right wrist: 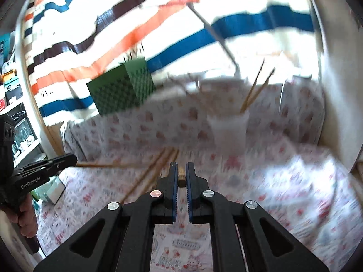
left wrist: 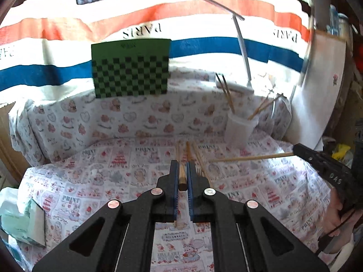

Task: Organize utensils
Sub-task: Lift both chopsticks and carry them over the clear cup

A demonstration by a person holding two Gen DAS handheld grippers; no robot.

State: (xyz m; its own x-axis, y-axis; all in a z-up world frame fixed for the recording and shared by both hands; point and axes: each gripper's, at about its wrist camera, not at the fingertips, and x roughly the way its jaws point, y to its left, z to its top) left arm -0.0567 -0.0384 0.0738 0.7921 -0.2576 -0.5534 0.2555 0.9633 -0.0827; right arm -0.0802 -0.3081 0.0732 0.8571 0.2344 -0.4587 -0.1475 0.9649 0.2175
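Each claw grips one wooden chopstick by its thick butt end, which leaves the long thin part free to be aimed into a holder. In the left wrist view the left claw [left wrist: 182, 176] is clenched on a chopstick [left wrist: 182, 174]; its round, brown-ringed end face sits between the blue pads and the shaft runs away from the camera. The right claw [right wrist: 181, 174] is likewise clenched on a chopstick [right wrist: 181, 178], seen end-on in its own blurred view. From the left view that same right-hand chopstick [left wrist: 249, 158] shows as a pale, straight, slim stick pointing left from the black claw at the right edge.

A few more chopsticks [left wrist: 197, 156] lie loose on the printed cloth [left wrist: 90, 181] just beyond the left claw, roughly side by side, so judging by this the sorting is not finished.

Farther off to the right stands a white cup [left wrist: 240, 129] already holding several sticks that lean outward against its rim; it looks like the intended destination. Behind it a white lamp arm [left wrist: 240, 45] curves up. On the far left a green checkered board [left wrist: 130, 68] leans upright against a striped cloth backdrop [left wrist: 204, 45].
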